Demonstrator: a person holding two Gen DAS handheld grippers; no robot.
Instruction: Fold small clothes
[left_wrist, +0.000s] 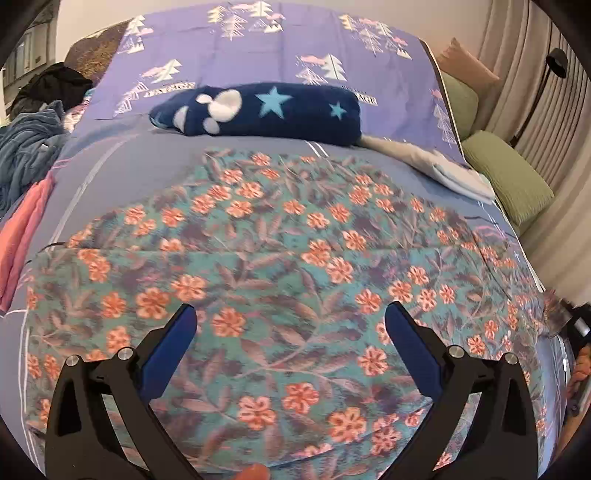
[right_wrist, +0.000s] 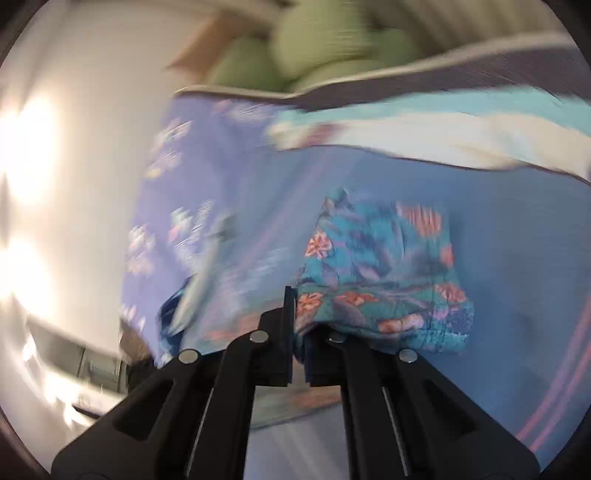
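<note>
Here, my left view shows the floral cloth (left_wrist: 288, 280) spread flat on the bed (left_wrist: 147, 173), my left gripper (left_wrist: 291, 321) gaping wide above it. Only my right view, blurred, shows my right gripper (right_wrist: 295, 306) pinched on a bunched corner of that thin printed fabric. Beyond lie a fuzzy navy bundle (left_wrist: 266, 110) with stars and green cushions (left_wrist: 506, 177).

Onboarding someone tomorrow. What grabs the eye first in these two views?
The floral cloth, teal with orange flowers, fills the middle of the left wrist view, spread flat on the purple bedsheet with the left tongs open above its near edge. Behind it lies a folded navy fleece with stars. In the blurred right wrist view, the right tongs are shut on a bunched edge of the same floral cloth.
</note>
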